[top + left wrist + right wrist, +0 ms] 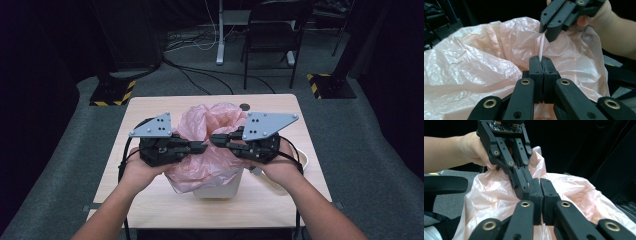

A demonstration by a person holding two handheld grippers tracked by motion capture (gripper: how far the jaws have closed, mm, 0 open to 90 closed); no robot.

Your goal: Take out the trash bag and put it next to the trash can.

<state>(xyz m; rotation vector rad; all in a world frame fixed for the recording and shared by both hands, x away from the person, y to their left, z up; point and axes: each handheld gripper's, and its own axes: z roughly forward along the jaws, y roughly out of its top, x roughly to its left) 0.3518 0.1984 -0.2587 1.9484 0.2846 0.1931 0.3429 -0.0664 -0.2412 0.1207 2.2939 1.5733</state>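
Pinching a thin crinkled pink plastic bag between closed left gripper and nearly closed right gripper, lining the small white bin.

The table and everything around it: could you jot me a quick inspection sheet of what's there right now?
Surface: light wooden table, with a dark round hole near its far edge.
Job's things: pink plastic bag draped in and over a white bin.
Clutter: nothing seen.
Grippers: left gripper is shut on a thin fold of the bag; right gripper is closed or nearly so, bag film under it, grip unclear.
Cables: black cables trail from both grippers; more cables cross the floor.
Surroundings: grey carpet, black folding chair, yellow-black striped stand bases, dark room.
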